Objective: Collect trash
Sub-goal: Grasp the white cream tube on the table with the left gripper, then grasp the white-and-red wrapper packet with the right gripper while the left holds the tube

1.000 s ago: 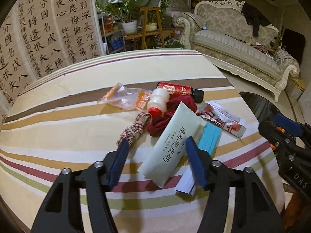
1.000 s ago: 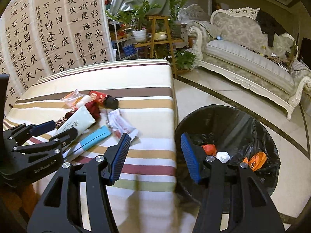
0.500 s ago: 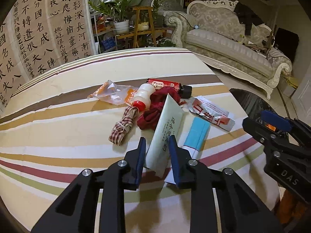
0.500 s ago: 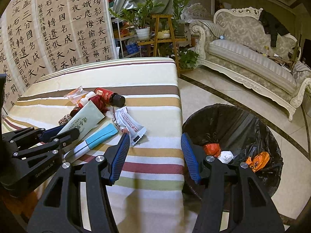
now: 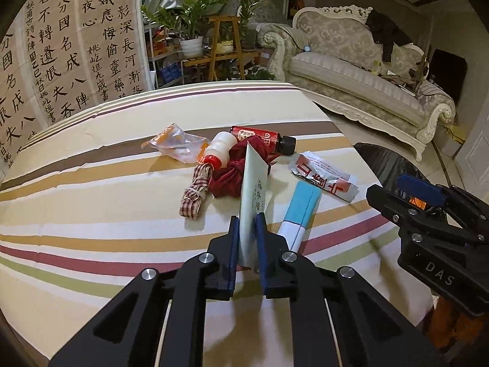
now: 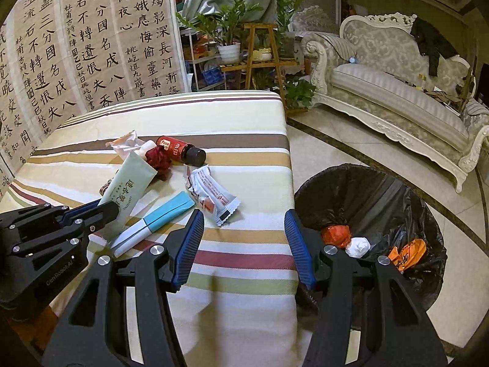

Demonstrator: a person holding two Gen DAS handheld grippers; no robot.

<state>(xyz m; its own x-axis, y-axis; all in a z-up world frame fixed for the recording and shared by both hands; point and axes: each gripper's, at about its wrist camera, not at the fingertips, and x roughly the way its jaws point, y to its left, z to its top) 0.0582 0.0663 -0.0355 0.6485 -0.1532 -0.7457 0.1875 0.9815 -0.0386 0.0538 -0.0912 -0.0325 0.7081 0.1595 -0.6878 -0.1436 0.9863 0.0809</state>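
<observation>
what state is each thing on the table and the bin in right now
left gripper: shut on pale green tube
pale green tube: held by its bottom end
right gripper: open, empty
red bottle: capped, on its side
white red-print wrapper: torn open
trash bin: open, black-lined, partly filled

The left tongs [image 5: 247,238] are closed, their two blue-padded fingers [image 5: 233,238] pressed against either face of the pale green tube [image 5: 253,189], which stands on edge between them near its flat end. Seen from the right wrist, the left tongs [image 6: 101,209] reach in low from the left side, angled toward the right. The right tongs [image 6: 244,244] hang wide apart with nothing between the fingers [image 6: 189,244], one blue pad over the striped tabletop [image 6: 244,238] edge and the other out past it. In the left wrist view the right tongs [image 5: 409,195] sit at the right edge.
</observation>
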